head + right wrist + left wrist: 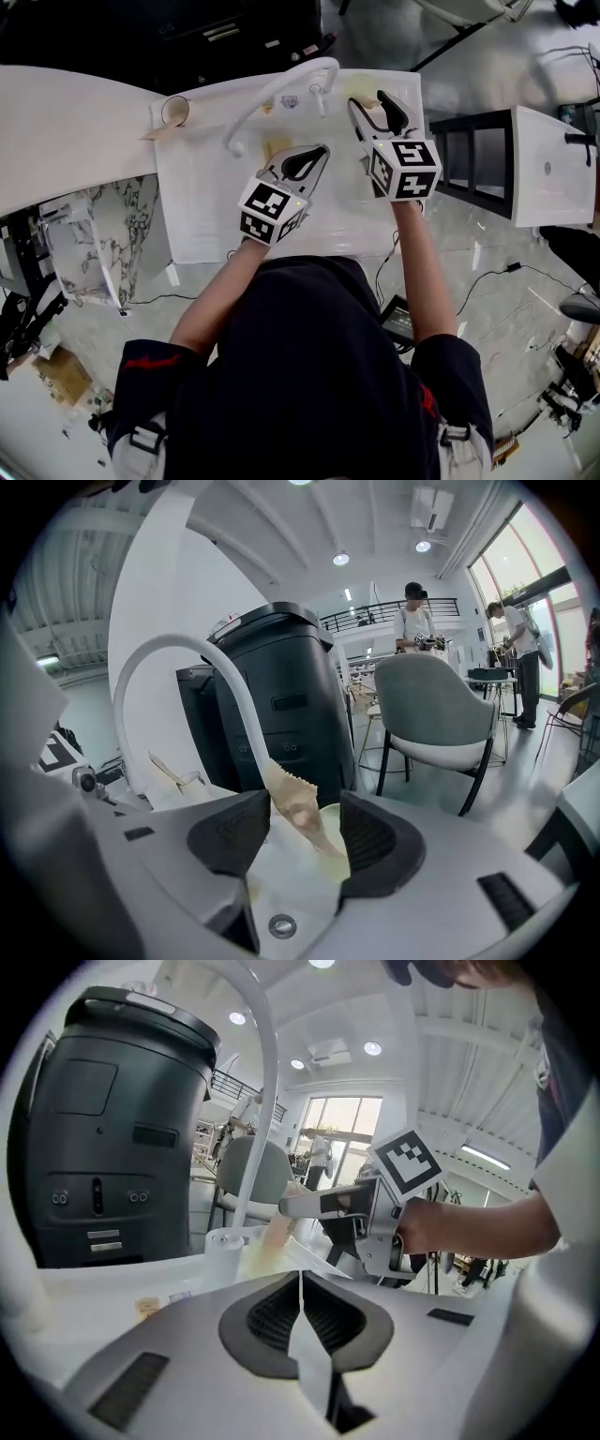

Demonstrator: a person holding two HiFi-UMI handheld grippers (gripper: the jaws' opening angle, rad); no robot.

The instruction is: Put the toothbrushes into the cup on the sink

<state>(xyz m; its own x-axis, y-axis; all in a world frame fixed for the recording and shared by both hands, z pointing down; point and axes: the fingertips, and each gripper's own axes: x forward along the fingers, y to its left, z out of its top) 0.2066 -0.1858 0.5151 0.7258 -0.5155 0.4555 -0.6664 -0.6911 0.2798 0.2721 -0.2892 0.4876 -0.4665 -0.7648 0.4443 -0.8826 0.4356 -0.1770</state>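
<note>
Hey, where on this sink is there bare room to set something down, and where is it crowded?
Bare: the left side of the sink, between the cup and the left gripper; also the front strip between both grippers and the person. Crowded: the back, where the faucet, a paper wrapper and the right gripper bunch together.

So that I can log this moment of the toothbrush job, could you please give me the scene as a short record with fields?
Setting: white sink with a curved faucet
Cup: brown cup at the sink's far left corner; contents too small to tell
Left tool: left tool shut, nothing between its jaws, over the middle of the sink
Right tool: right tool open, near the sink's far right corner
Between right jaws: tan wrapper with a serrated edge, not pinched
Toothbrushes: none plainly visible
</note>
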